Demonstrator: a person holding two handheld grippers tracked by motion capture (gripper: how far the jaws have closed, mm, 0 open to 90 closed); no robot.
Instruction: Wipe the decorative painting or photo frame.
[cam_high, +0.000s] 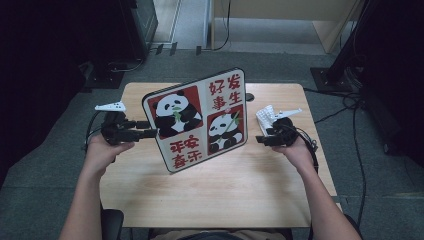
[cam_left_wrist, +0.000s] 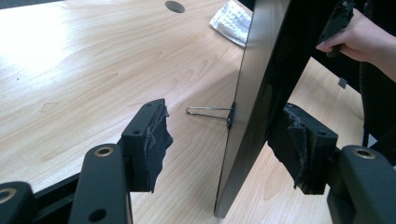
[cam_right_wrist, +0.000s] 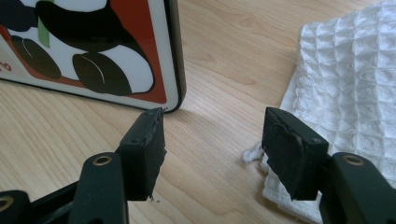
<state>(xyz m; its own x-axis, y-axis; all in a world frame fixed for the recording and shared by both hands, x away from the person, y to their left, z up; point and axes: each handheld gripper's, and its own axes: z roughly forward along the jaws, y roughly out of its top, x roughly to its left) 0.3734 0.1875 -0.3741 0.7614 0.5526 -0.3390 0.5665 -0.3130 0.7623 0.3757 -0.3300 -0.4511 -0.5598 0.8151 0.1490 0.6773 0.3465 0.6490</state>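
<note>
The panda picture board (cam_high: 199, 118) stands propped on the table (cam_high: 210, 195) on its wire stand (cam_left_wrist: 208, 112). The left gripper (cam_high: 149, 129) straddles the board's edge with jaws wide, pads clear of it (apparently just letting go). The right gripper (cam_right_wrist: 212, 140) hangs open and empty between board and white cloth (cam_right_wrist: 345, 84). Likely next: taking up the cloth, which calls for a short reach sideways.

Both forearms reach forward; the left tool (cam_high: 150, 129) and right tool (cam_high: 260, 139) stand with jaws apart.
</note>
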